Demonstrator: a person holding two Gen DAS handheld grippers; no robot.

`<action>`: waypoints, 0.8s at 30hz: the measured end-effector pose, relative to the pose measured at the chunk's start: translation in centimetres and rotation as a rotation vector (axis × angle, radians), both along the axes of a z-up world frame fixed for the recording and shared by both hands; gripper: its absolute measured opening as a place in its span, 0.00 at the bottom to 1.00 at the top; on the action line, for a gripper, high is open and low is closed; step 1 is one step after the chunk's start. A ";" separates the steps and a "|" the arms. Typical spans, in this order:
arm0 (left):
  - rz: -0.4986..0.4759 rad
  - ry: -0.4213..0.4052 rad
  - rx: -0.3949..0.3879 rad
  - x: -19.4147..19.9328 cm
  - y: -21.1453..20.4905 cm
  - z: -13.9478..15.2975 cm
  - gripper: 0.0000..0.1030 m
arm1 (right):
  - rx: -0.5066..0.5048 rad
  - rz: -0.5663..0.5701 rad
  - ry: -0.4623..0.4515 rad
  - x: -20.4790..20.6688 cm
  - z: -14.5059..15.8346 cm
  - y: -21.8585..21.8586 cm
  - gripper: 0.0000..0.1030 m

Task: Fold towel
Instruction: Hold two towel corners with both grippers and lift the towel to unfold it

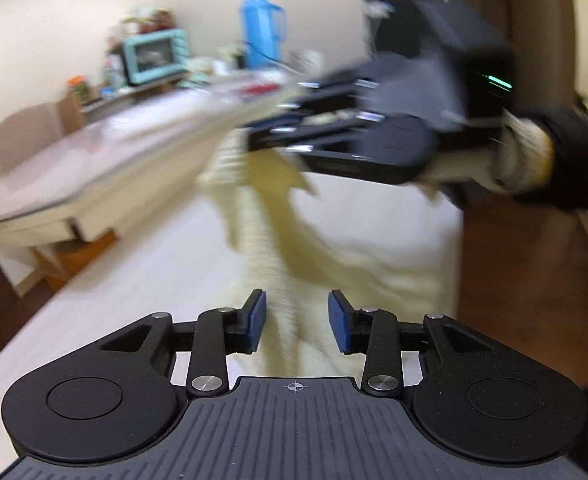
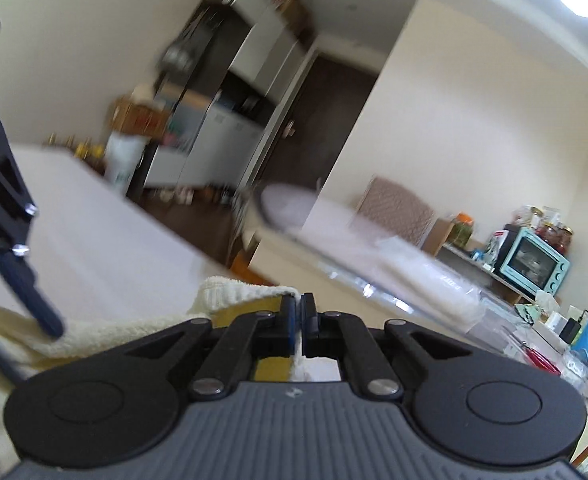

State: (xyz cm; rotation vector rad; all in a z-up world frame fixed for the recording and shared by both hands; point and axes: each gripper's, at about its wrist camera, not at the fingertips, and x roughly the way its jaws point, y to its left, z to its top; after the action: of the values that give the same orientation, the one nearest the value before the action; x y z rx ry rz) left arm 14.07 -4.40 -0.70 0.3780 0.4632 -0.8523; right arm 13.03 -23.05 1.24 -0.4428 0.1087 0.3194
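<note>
1. The left gripper [image 1: 297, 320] is released, its blue pads well apart with nothing between them. It hangs just above the near part of the towel [image 1: 278, 248], which lies in loose folds on the white surface [image 1: 134, 280].

2. The towel is cream terry with a mustard-yellow side. It droops and creases wherever it is unsupported, so I judge it soft, limp and light, with a nap rough enough that it should not slip from rubber pads. It will not hold a shape by itself; each fold must be laid down and flattened.

3. Farther out, the right gripper [image 1: 254, 136] is raised above the surface and clenched on an edge of the towel, which trails down from it to the surface. In its own view the right gripper [image 2: 301, 316] has its pads nearly touching, with towel [image 2: 238, 292] pinched at them.

4. The best hold is likely at a corner or along the hem, where the cloth is a single layer. With one edge lifted, the left gripper would do well to take the matching corner of the same edge, so the towel hangs flat instead of bunching.

5. Beyond are a blurred bed [image 1: 74, 160] and a teal oven [image 1: 154, 56].
</note>
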 end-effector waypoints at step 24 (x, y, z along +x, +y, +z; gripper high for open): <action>-0.252 -0.132 0.155 5.4 -4.0 -2.2 0.06 | 0.021 0.113 -0.096 -3.7 2.6 -1.4 0.03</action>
State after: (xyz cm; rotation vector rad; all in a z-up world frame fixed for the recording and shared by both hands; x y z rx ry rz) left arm 19.49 -8.39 -2.90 0.6417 0.3639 -1.0307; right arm 9.30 -24.42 3.81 -0.4433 -0.0137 0.4091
